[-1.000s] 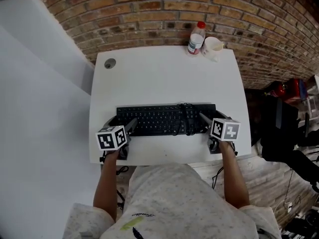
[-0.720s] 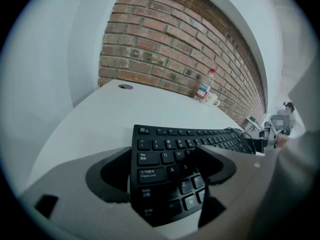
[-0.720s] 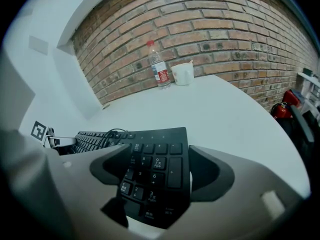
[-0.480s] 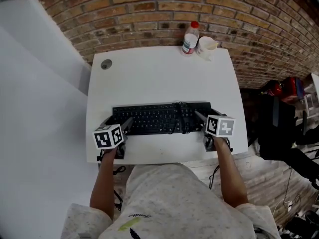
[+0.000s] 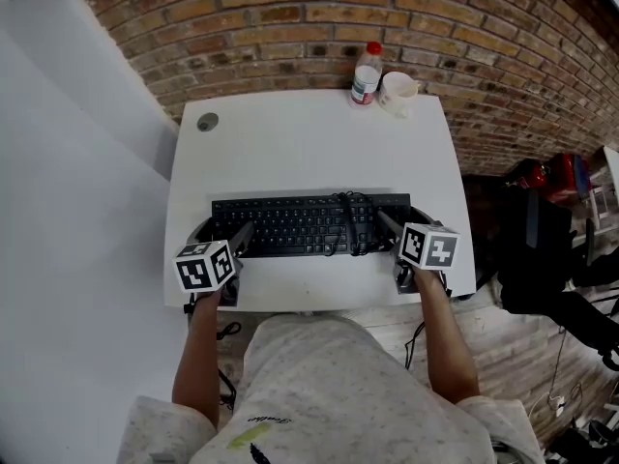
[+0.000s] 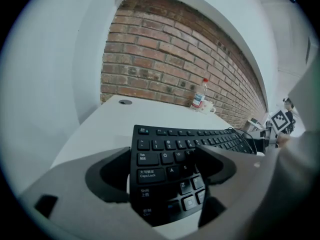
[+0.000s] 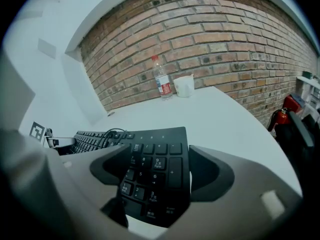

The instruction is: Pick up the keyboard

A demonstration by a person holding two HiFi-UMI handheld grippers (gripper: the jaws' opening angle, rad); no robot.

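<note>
Head view: the black keyboard (image 5: 300,225) spans over the white desk (image 5: 309,143), one end in each gripper. Left gripper view: the left gripper (image 6: 165,171) is clamped on the Caps Lock end, with the outer jaw at the edge and the inner jaw over the letter keys. Right gripper view: the right gripper (image 7: 155,176) is doing the same on the numpad end. The water bottle (image 7: 161,79) and cup (image 7: 184,85) stand well beyond the jaws.

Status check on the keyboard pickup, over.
Left gripper, right gripper: each shut on one end of the keyboard. Lift off the table unclear. Cable bunched on its keys; bottle and cup far back, out of the way.
</note>
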